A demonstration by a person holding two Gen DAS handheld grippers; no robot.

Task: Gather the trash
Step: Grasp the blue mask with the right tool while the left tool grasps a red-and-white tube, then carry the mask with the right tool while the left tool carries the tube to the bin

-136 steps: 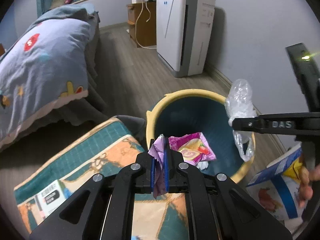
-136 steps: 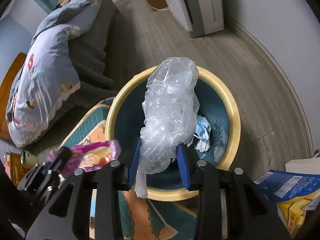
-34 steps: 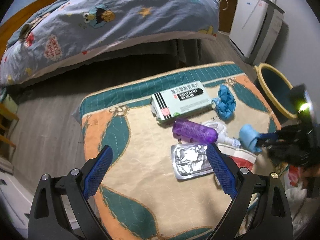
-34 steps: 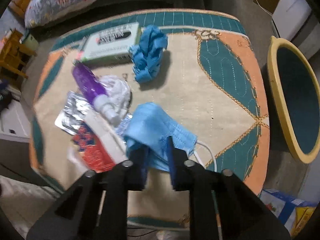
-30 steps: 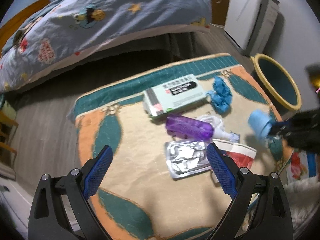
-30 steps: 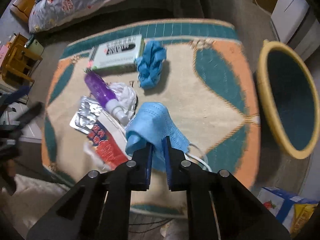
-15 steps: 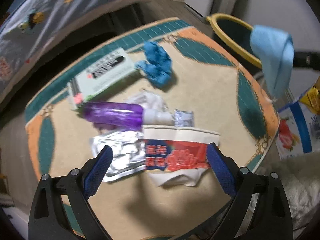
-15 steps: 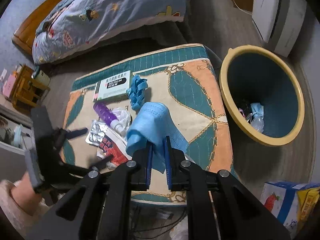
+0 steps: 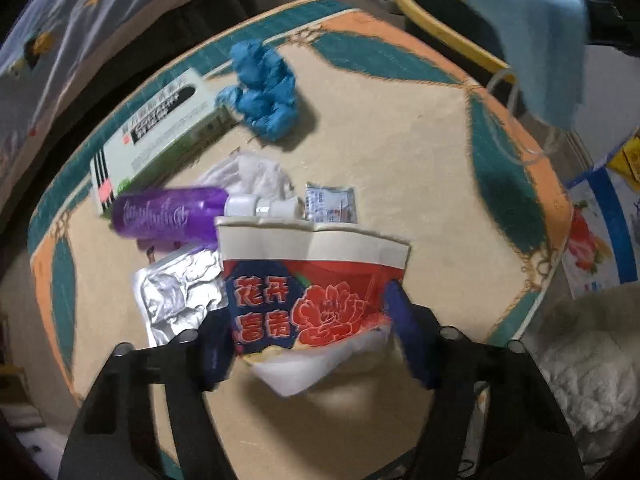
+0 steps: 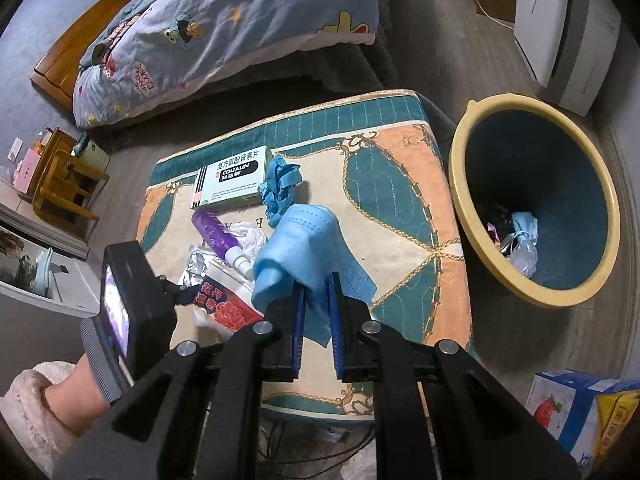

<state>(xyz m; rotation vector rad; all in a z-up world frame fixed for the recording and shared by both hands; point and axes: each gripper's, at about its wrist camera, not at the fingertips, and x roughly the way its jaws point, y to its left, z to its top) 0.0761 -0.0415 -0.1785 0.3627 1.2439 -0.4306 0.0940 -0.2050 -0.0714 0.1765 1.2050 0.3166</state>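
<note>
Blue mask (image 10: 308, 236) pinched in right claw (image 10: 316, 312) (above the table).

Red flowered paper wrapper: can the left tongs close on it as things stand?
Probably yes: the left tongs stand open with a finger either side of the red flowered paper wrapper, nothing lying over it.
</note>
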